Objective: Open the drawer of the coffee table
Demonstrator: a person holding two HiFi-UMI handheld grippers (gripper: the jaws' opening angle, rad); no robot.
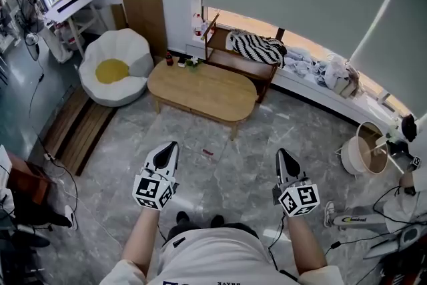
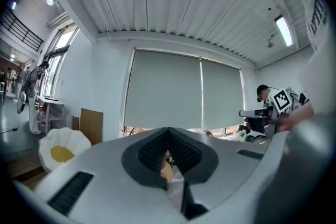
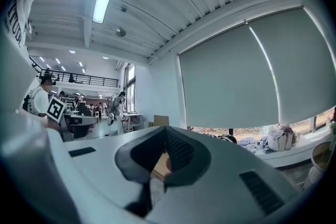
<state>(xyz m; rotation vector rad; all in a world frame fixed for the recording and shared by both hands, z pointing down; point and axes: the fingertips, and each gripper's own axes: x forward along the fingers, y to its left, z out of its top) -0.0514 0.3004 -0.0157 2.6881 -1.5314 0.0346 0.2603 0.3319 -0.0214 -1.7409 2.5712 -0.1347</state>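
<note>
The light wooden oval coffee table (image 1: 200, 91) stands on the grey marble floor ahead of me; no drawer front shows from above. My left gripper (image 1: 167, 151) and right gripper (image 1: 283, 157) are held level over the floor, well short of the table, both pointing toward it. Both are shut with nothing between the jaws. In the left gripper view the jaws of the left gripper (image 2: 168, 129) meet at the tip, and a sliver of the table (image 2: 167, 169) shows below them. The right gripper (image 3: 166, 128) looks the same, with a sliver of the table (image 3: 159, 162) under its tip.
A white and yellow beanbag seat (image 1: 115, 67) sits left of the table. Behind it stands a low wooden shelf (image 1: 233, 60) with a striped cloth (image 1: 257, 47). A round basket (image 1: 363, 147) and another person (image 1: 408, 187) are at the right. A small scrap (image 1: 208, 152) lies on the floor.
</note>
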